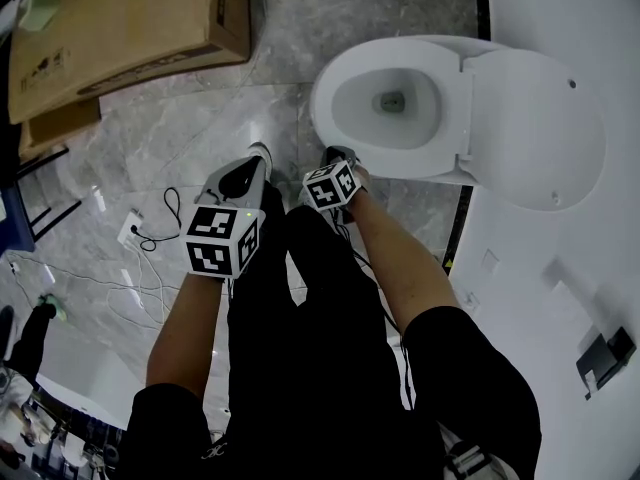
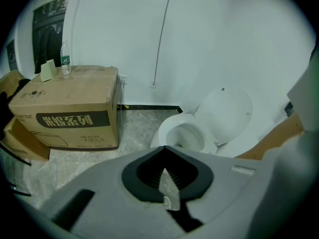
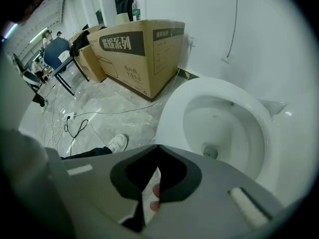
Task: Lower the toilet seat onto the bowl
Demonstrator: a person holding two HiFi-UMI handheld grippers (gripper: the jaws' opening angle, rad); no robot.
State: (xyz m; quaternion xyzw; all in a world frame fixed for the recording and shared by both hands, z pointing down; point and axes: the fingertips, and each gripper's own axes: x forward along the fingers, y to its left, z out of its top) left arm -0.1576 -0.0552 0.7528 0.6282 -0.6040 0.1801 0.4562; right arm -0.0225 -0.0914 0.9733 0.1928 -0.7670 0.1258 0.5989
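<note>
The white toilet bowl [image 1: 385,103] stands open on the marble floor, ahead of my feet. Its seat and lid [image 1: 535,128] are tipped up behind the bowl, against the white wall. My left gripper [image 1: 246,171] hangs over the floor short of the bowl, with its jaws together and nothing between them. My right gripper [image 1: 340,166] is just before the bowl's front rim, shut and empty too. The left gripper view has the left gripper [image 2: 163,148] aimed at the bowl [image 2: 183,133] and raised lid [image 2: 227,113]. The right gripper [image 3: 157,146] looks down at the bowl [image 3: 219,128].
A large cardboard box [image 1: 120,28] stands left of the toilet with a water bottle [image 2: 65,61] on top. Cables and a power strip [image 1: 135,230] lie on the floor to the left. A blue chair [image 3: 57,54] stands farther off. My shoe [image 3: 117,143] is near the bowl.
</note>
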